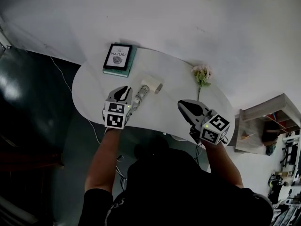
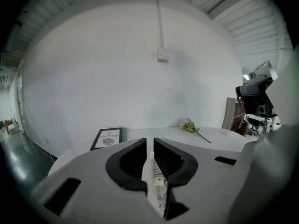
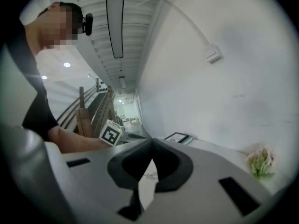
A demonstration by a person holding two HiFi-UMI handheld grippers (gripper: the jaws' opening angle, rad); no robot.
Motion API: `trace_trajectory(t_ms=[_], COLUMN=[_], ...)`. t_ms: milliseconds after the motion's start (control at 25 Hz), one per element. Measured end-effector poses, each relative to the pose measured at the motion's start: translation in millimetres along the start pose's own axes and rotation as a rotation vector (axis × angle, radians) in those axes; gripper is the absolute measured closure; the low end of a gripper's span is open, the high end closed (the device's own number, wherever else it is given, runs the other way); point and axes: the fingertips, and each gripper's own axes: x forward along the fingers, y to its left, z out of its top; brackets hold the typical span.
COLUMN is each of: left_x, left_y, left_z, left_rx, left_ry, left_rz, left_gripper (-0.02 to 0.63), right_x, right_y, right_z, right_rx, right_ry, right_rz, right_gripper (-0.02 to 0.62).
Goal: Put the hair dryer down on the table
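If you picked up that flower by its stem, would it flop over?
Probably a bit: the flower has a thin stem under a bushy head, so it may droop. It looks light, and lying flat it likely won't roll.

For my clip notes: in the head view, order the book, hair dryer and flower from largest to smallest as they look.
1. book: clearly largest.
2 and 3. hair dryer and flower: about equal in length, the dryer thicker, so I won't rank them firmly.
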Motion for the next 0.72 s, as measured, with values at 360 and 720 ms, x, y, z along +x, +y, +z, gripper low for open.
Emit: trace_trajectory(t_ms=[360,720], left_x=[-50,-64], left_y=[-12,-89], left_z=[21,76], left_rx=[-0.09,-0.145], left_ry=[-0.1,-0.248], left_rz=[0.107,0.181], left_gripper=[0.6,0.601], right_x=[-40,-132], right_y=[-31,-113], right_z=[39,41], right_rx=[-0.089,-0.058], right_ry=[-0.131,-0.189], right_rz=[-0.042,-0.055], right_gripper=[0.591,0.592])
